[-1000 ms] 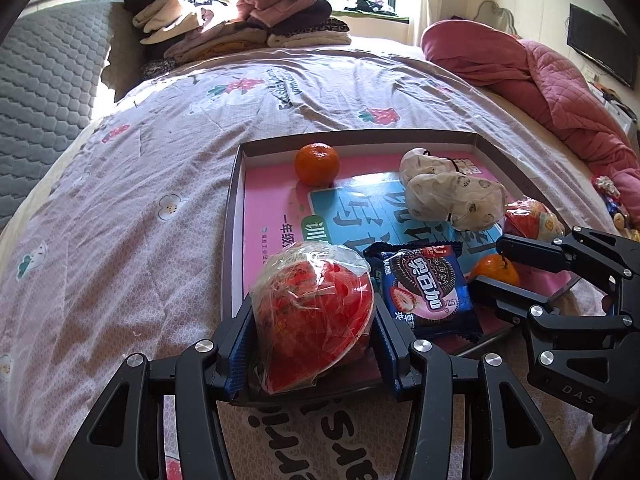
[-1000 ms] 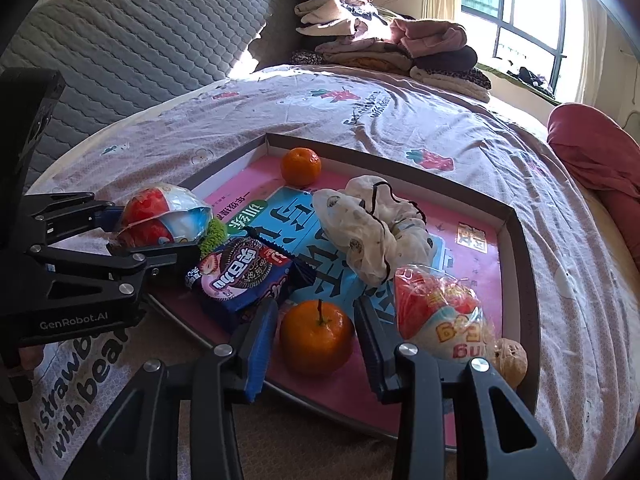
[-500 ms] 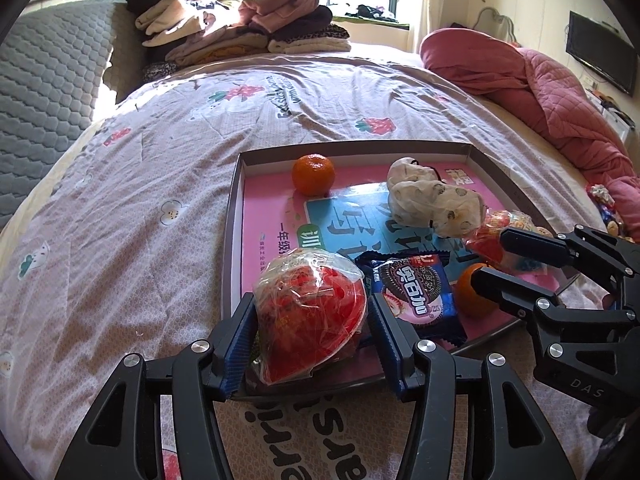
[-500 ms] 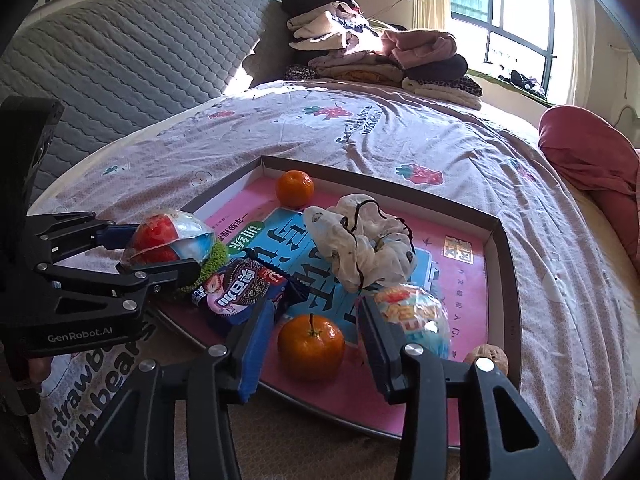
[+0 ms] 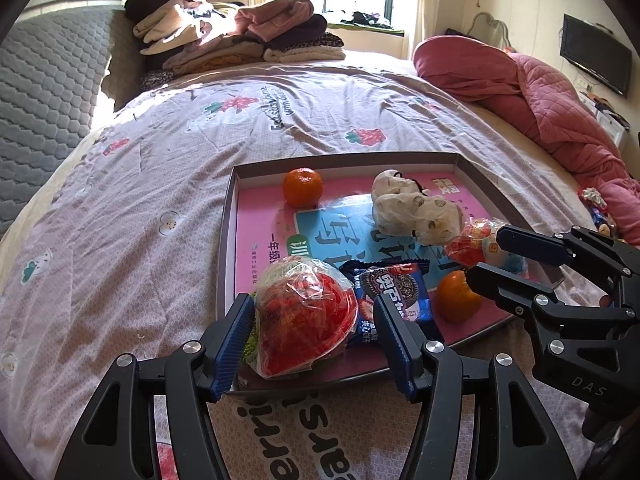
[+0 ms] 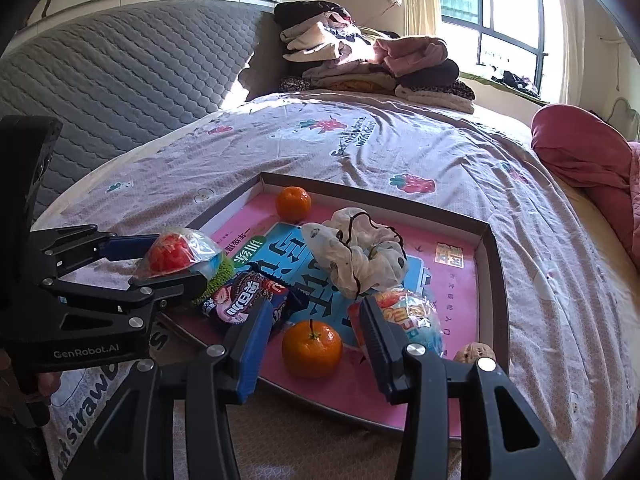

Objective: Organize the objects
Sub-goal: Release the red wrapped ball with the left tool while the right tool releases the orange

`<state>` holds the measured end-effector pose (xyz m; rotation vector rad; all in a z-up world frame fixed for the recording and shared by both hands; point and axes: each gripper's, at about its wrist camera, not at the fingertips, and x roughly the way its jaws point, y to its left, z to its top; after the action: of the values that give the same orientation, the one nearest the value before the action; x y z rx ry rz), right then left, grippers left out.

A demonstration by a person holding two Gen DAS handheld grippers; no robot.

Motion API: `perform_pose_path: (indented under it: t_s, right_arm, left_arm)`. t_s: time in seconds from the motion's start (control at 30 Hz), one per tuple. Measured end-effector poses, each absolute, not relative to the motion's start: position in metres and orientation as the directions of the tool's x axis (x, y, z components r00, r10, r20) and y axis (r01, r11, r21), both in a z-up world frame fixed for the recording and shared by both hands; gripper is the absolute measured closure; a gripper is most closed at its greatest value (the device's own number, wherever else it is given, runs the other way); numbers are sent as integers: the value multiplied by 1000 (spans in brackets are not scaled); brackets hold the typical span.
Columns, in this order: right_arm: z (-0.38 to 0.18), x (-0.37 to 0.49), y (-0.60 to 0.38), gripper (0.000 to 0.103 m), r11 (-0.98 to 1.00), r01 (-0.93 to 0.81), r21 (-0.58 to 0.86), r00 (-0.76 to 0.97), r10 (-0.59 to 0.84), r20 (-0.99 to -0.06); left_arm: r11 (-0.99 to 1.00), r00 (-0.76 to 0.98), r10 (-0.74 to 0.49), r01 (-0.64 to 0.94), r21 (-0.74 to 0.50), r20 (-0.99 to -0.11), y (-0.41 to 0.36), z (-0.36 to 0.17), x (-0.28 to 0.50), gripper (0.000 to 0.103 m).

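Note:
A shallow pink-lined box tray (image 5: 226, 240) (image 6: 490, 264) lies on the bed. My left gripper (image 5: 316, 334) (image 6: 168, 258) is open around a red plastic-wrapped snack (image 5: 306, 314) (image 6: 176, 252) at the tray's near left corner. My right gripper (image 6: 312, 344) (image 5: 486, 258) is open, its fingers either side of an orange (image 6: 312, 348) (image 5: 458, 296) at the tray's near edge. Also in the tray are a cookie pack (image 5: 396, 292) (image 6: 248, 300), a second orange (image 5: 303, 187) (image 6: 293, 204), a white spotted cloth (image 5: 416, 212) (image 6: 360, 260), a red-blue wrapped snack (image 5: 476, 238) (image 6: 412, 320) and a walnut (image 6: 474, 354).
The tray rests on a pink printed bedsheet (image 5: 140, 200). Folded clothes (image 5: 240, 36) are stacked at the far end by the window. A red quilt (image 5: 540, 92) lies along the right. A grey padded headboard (image 6: 120, 80) stands on the left.
Both grippers have drawn back from the tray and risen slightly. The red snack and the orange stay between the open fingers, resting in the tray.

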<state>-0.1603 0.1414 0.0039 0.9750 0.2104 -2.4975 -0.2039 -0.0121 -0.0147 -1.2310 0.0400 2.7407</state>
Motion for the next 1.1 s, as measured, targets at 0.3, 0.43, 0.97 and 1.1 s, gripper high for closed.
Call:
perform_pose_path:
  t_s: [0.3,0.43,0.97,1.1]
  right_arm:
    - [17,-155,148,53,-896,443,31,-672,-355,-650]
    - [23,-152,150,53,-898,439,30,-681,-355,-641]
    - [55,-137,167,44,-931,366,-4,-765,-298,-571]
    - [59,-132,172,43,-935,354,15,-772,-302,-559]
  left_arm:
    - [-991,-678,113,-132,-32,-726,-9,-1,-196,33]
    - [-992,-689,111,-119,-40,-716,-11,6,-193,32]
    - [-997,-727,55,-73,-2,-685,-10,25,-178,32]
    - [-997,-740,36,-71,25,-672,-5,31,-173,32]
